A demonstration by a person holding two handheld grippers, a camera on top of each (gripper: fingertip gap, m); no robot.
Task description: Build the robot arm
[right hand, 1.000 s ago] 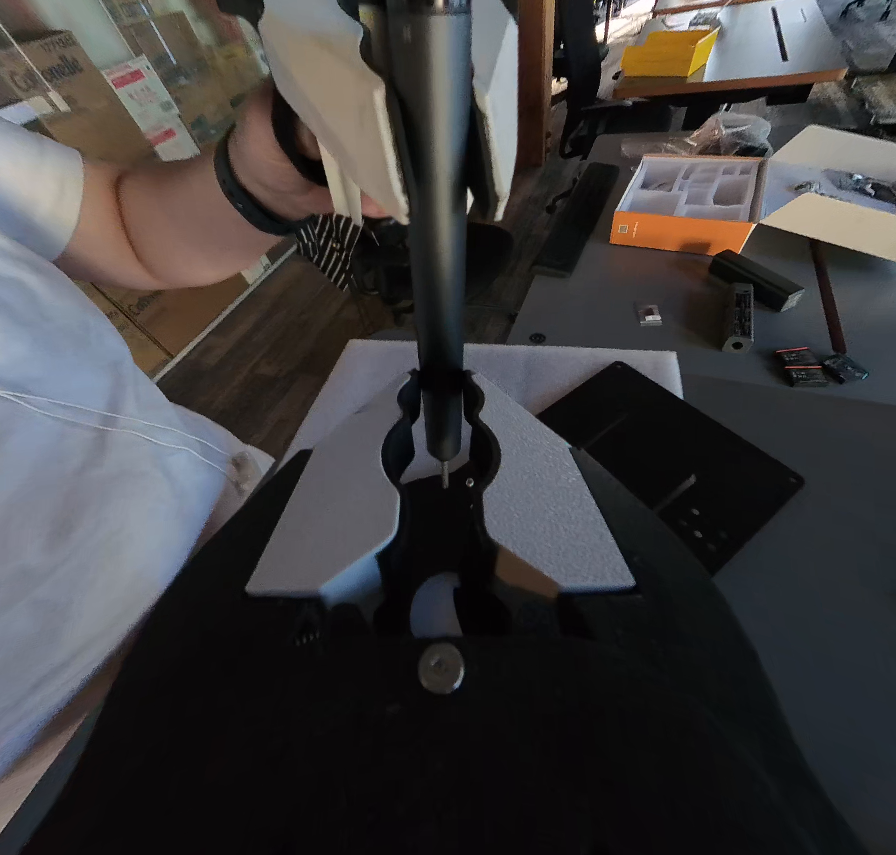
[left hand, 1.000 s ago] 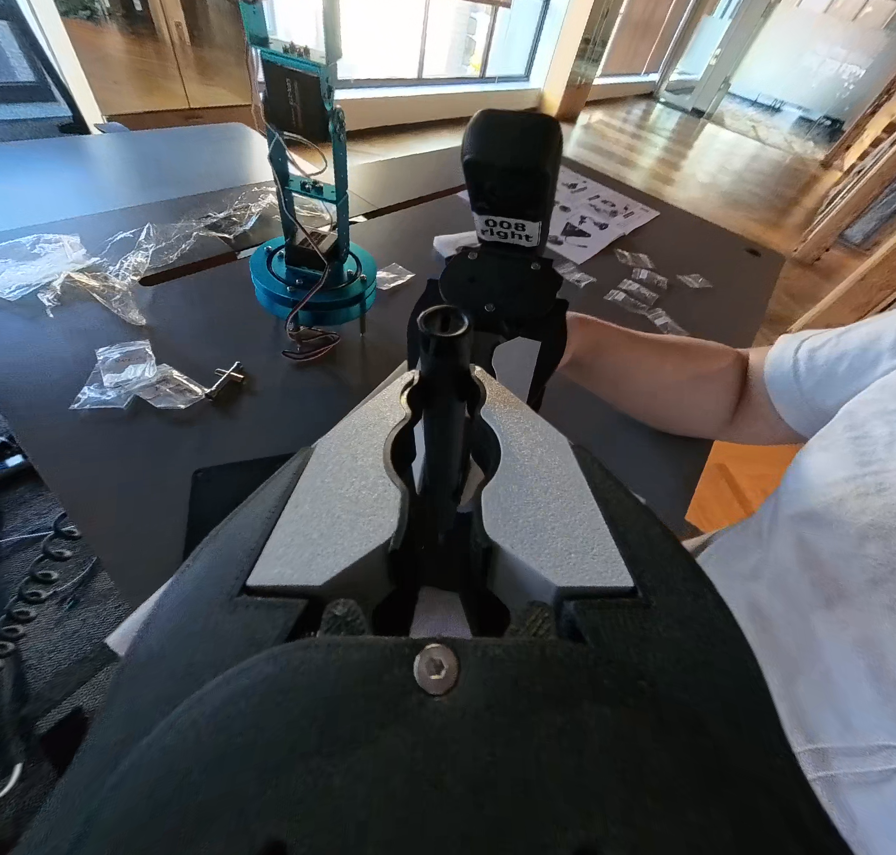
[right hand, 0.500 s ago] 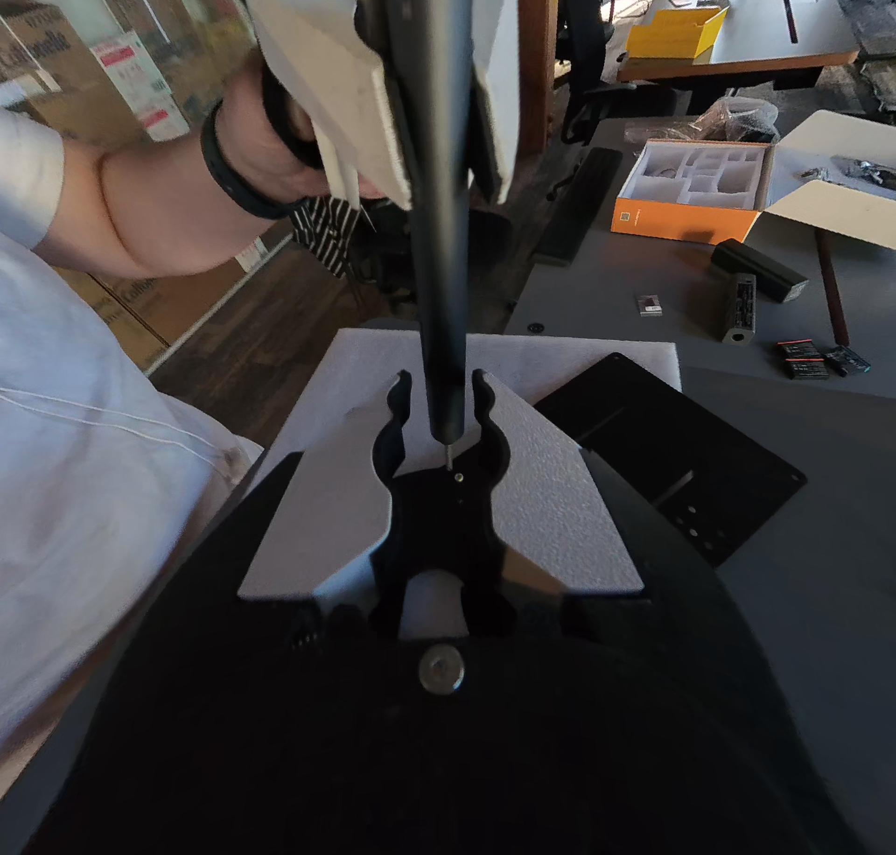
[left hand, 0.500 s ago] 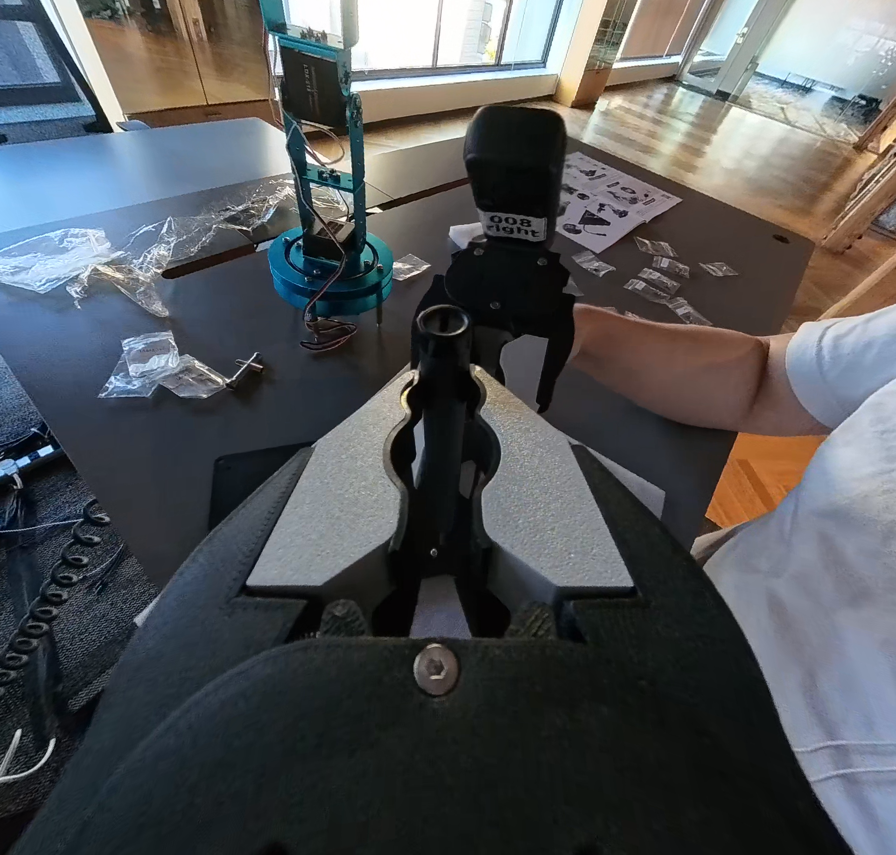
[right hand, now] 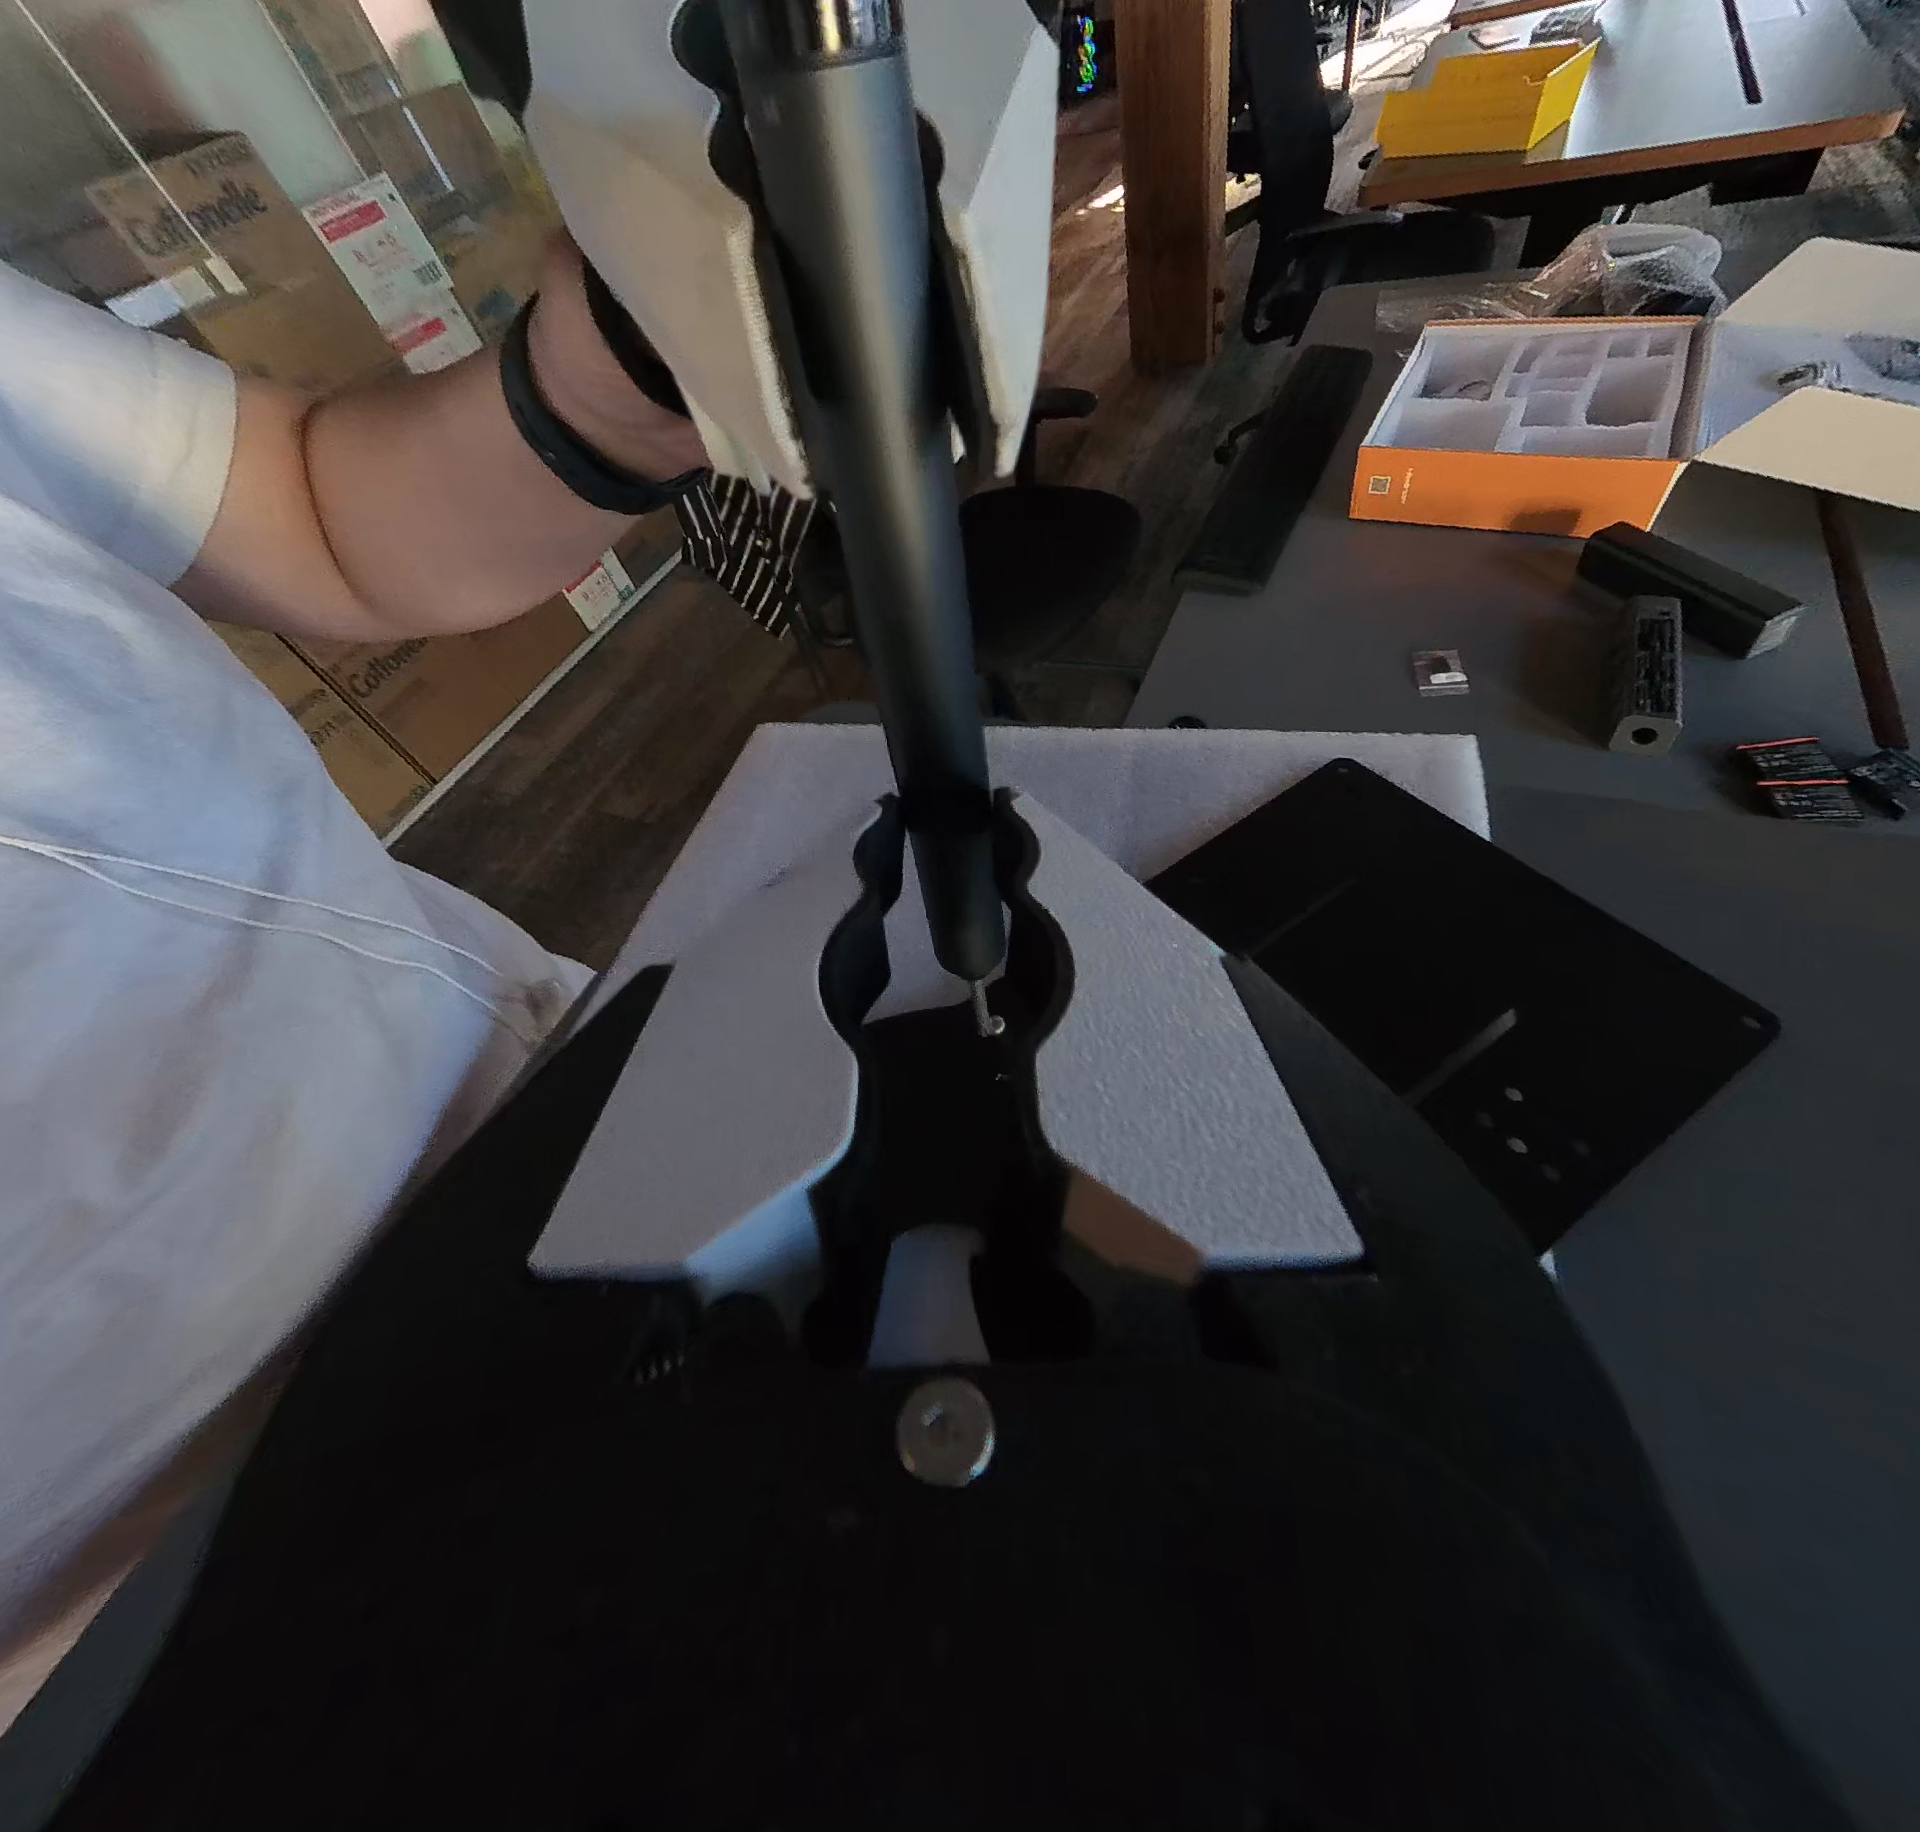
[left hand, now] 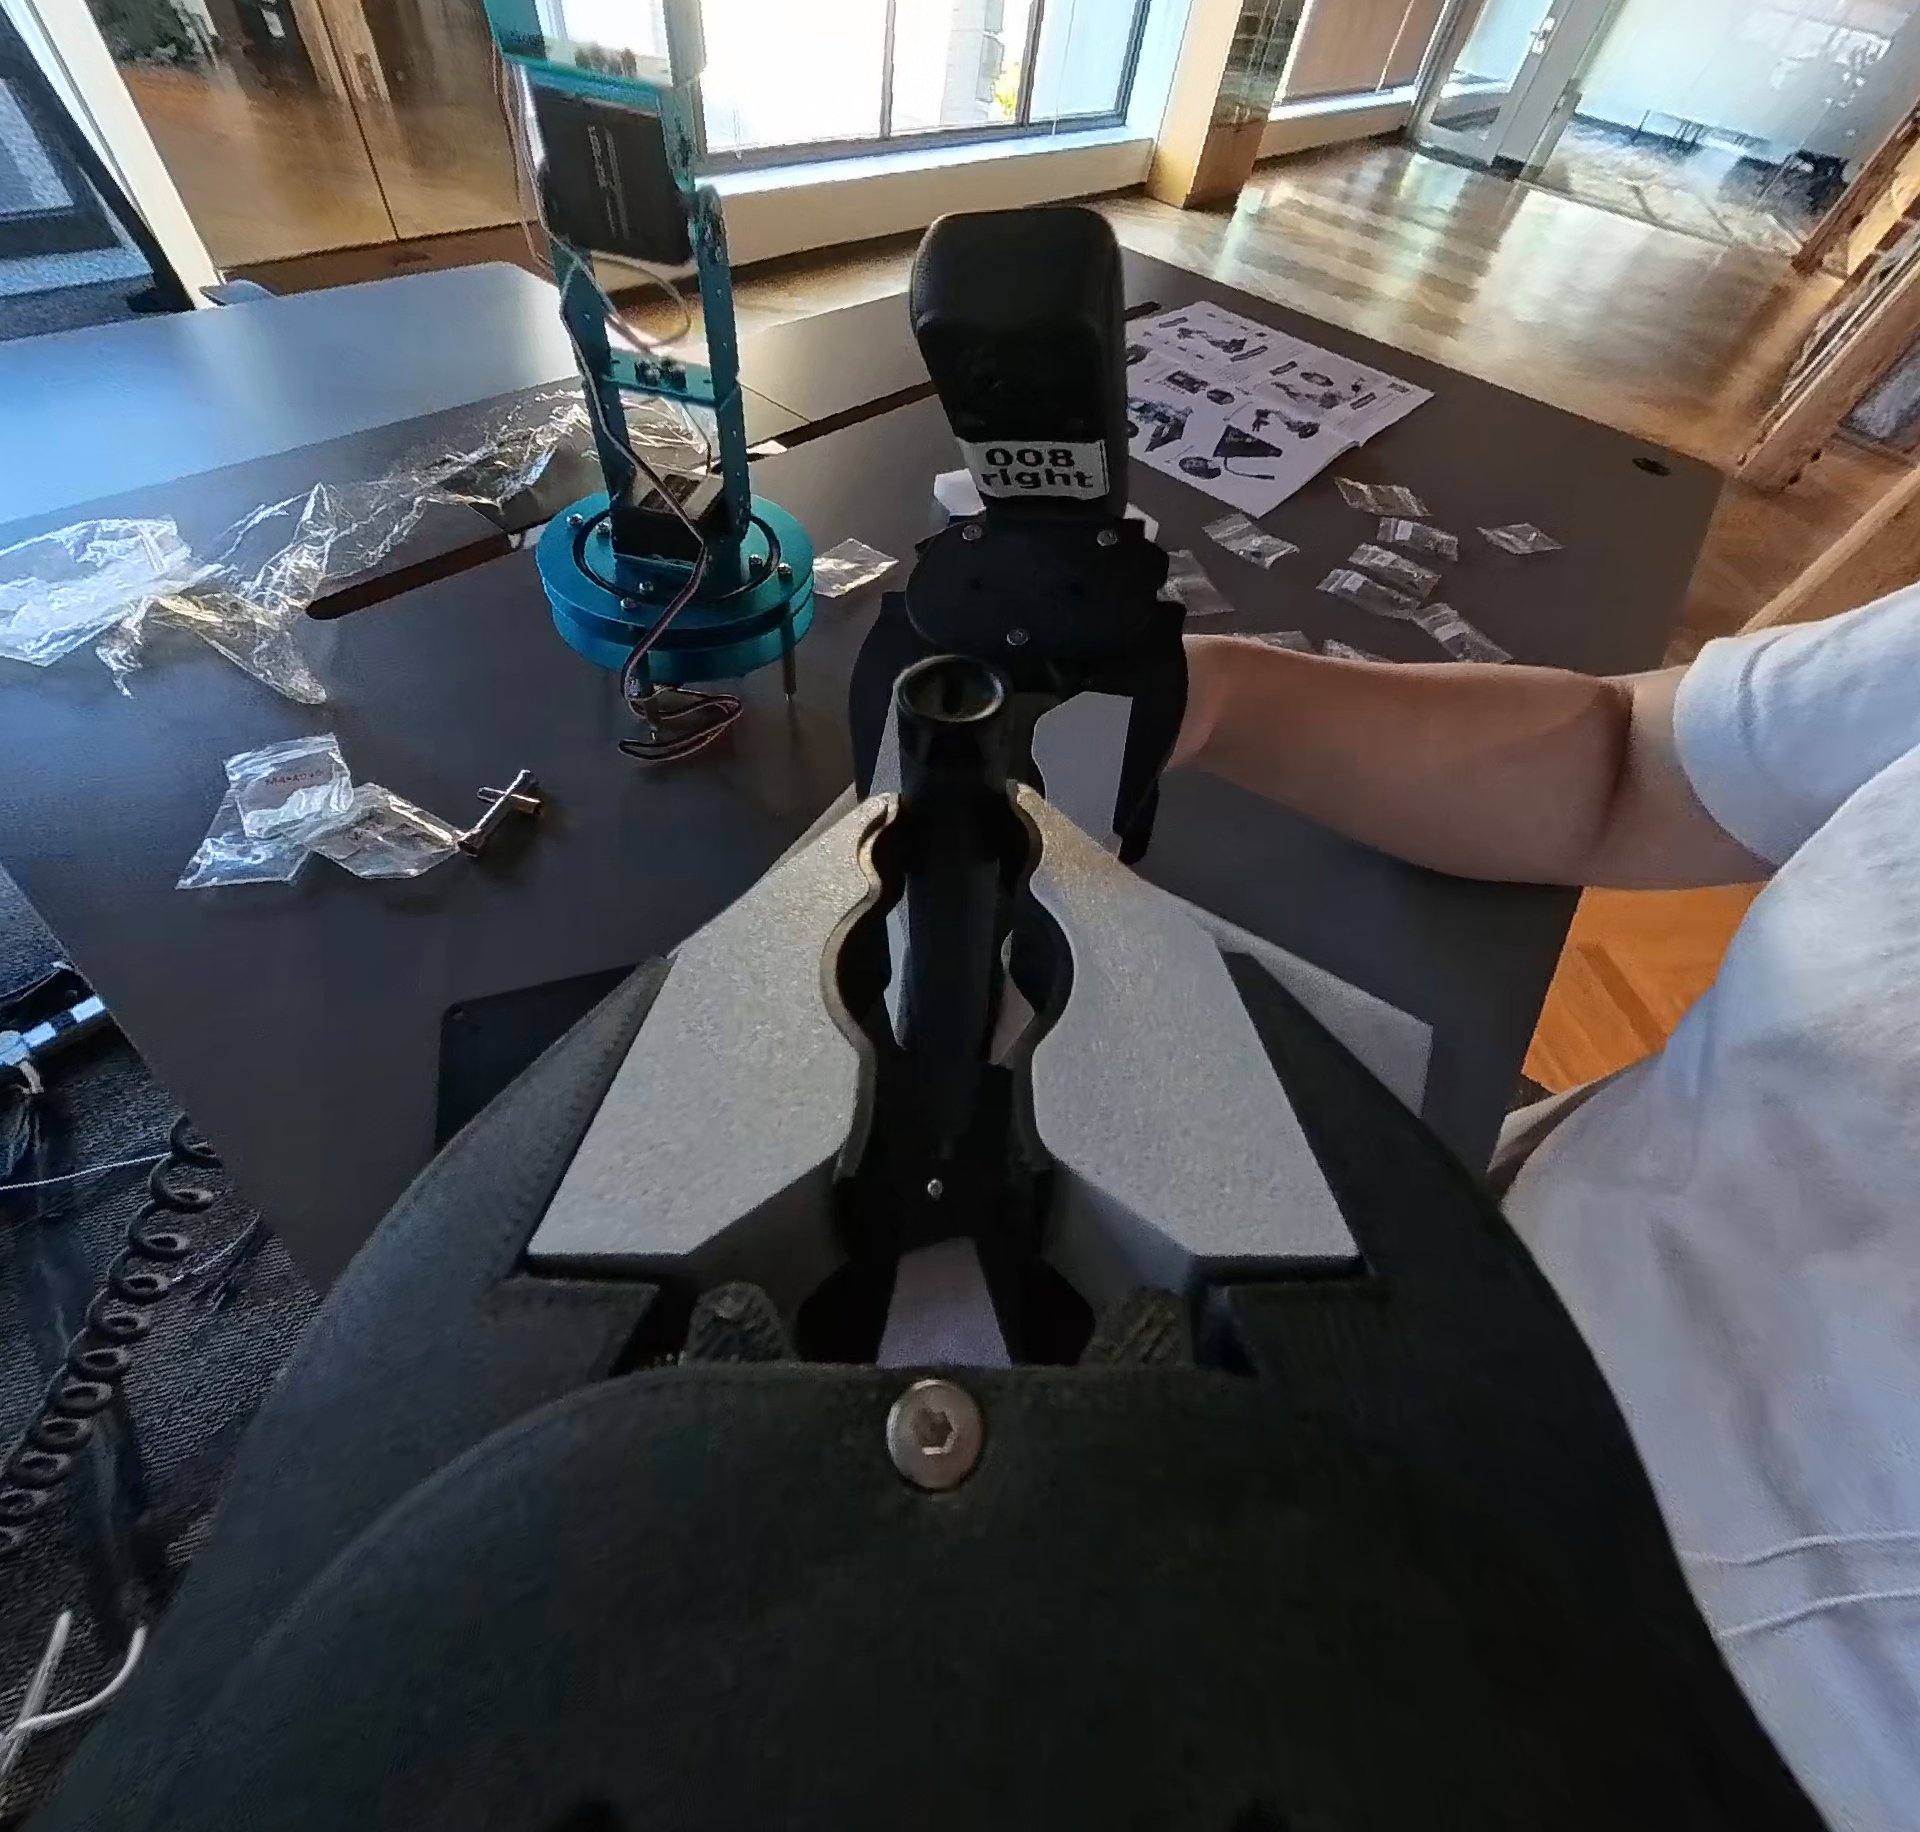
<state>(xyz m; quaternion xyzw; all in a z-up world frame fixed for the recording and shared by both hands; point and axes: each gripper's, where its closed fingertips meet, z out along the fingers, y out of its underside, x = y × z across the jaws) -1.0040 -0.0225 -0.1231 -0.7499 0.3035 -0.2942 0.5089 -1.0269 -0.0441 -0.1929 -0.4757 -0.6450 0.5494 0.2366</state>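
Observation:
My left gripper (left hand: 951, 806) is shut on a dark pen-shaped electric screwdriver (left hand: 951, 909), with the screwdriver's butt end sticking out past the fingertips. In the right wrist view the left gripper (right hand: 831, 172) holds the screwdriver (right hand: 904, 535) from above. Its thin bit (right hand: 987, 1019) comes down between my right gripper's fingertips (right hand: 945, 816). My right gripper looks shut on a small black part (right hand: 940, 1117), and the bit rests on that part. The part also shows in the left wrist view (left hand: 935, 1159), with the right gripper's black body (left hand: 1023, 577) just beyond.
A blue robot-arm kit (left hand: 675, 587) stands on the dark table. Torn plastic bags (left hand: 312, 816), a cross wrench (left hand: 509, 811), a printed sheet (left hand: 1268, 411) and small parts bags (left hand: 1392, 556) lie around it. A black plate (right hand: 1455, 972) lies on white foam (right hand: 1195, 774), with an orange box (right hand: 1538, 432) behind. The grippers' ends are close to 7 cm from one another.
The right fingers parted slightly half a second ago and have closed in again. Both grippers drifted a little. The bit stays on the black part.

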